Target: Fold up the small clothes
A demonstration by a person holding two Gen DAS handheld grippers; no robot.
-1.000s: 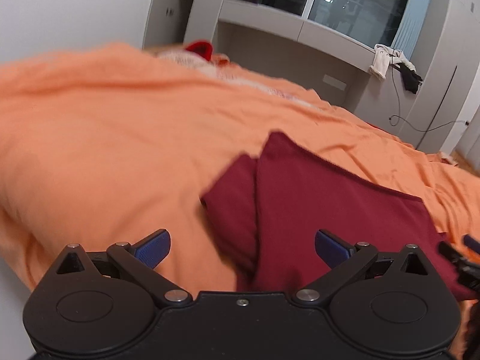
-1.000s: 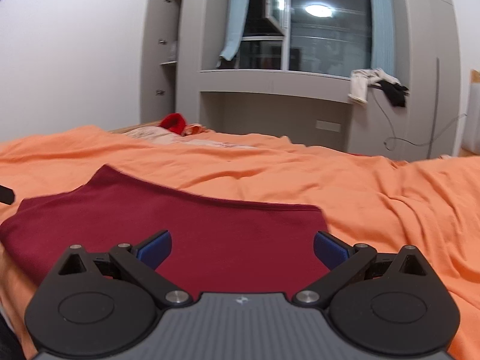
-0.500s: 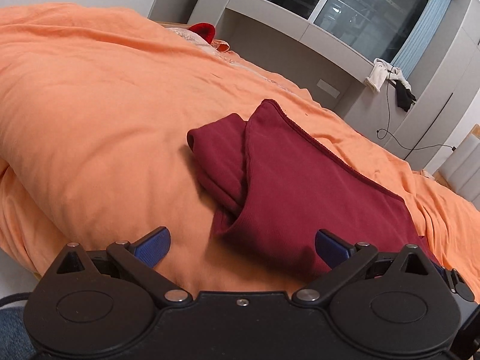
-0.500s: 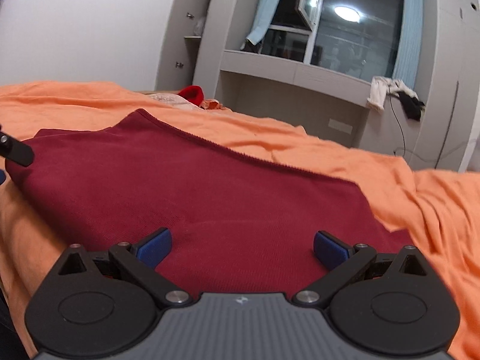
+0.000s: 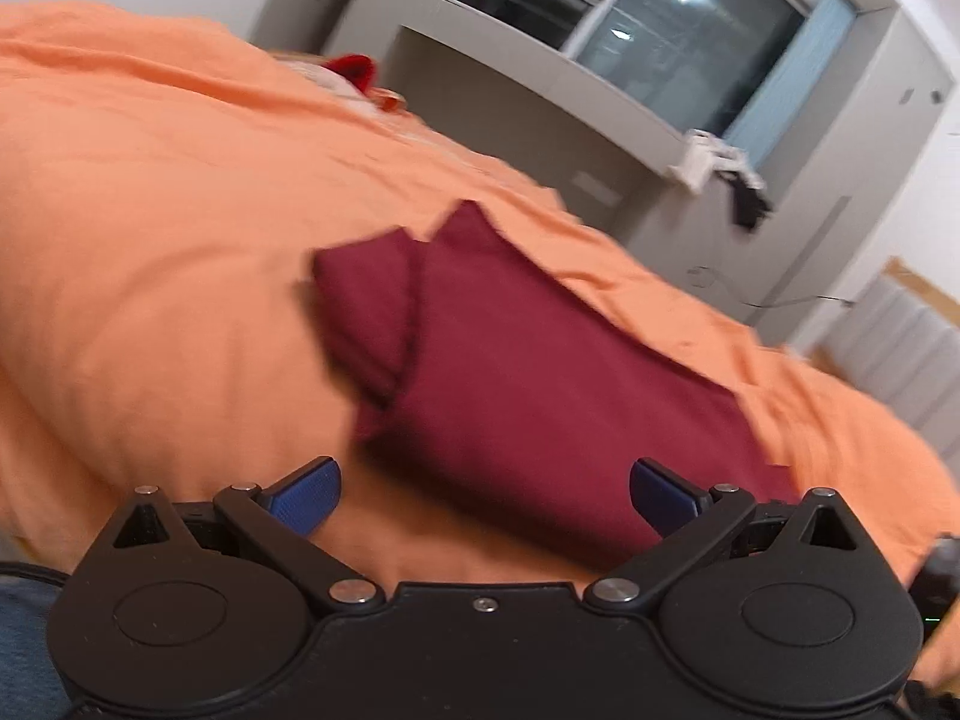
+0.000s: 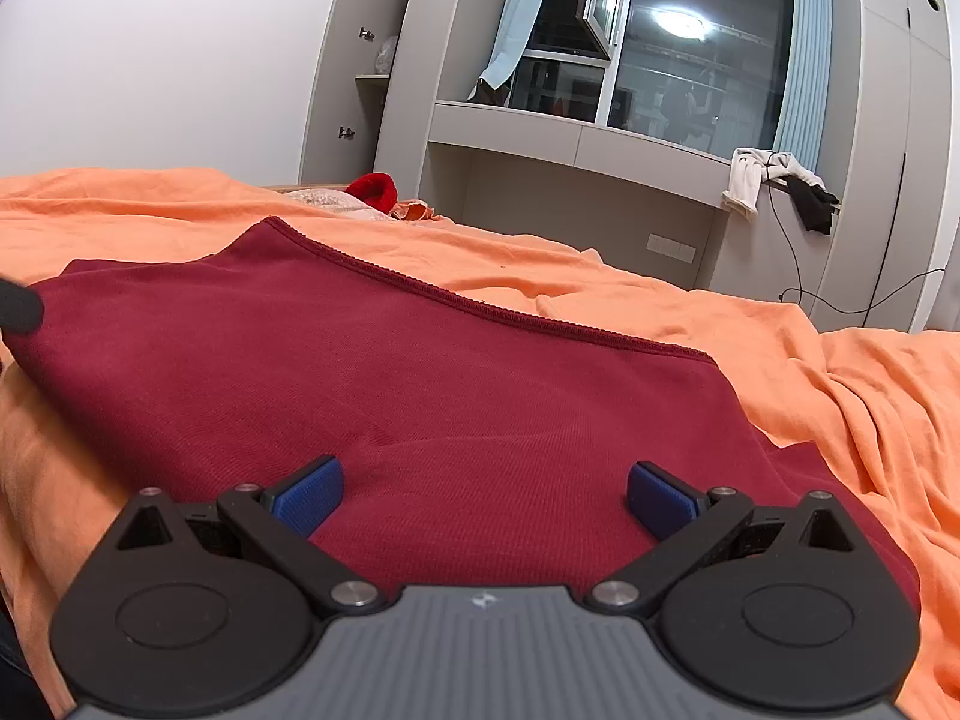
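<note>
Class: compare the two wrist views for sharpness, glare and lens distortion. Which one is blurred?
Left wrist view: motion blur smears the maroon garment and orange bedspread; only the left tool stays crisp. Right wrist view: sharp, the garment's ribbed hem readable; the ceiling lamp's reflection glares in the window. Both: fisheye bends the cabinet lines, corners vignetted.

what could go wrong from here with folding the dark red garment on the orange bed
The dark red garment lies on a soft, wrinkled orange bedspread, so shut tongs may pinch the bedspread along with it. Both the left tongs and right tongs are open and hold nothing; the already folded layer at its left end might slip open if dragged.
</note>
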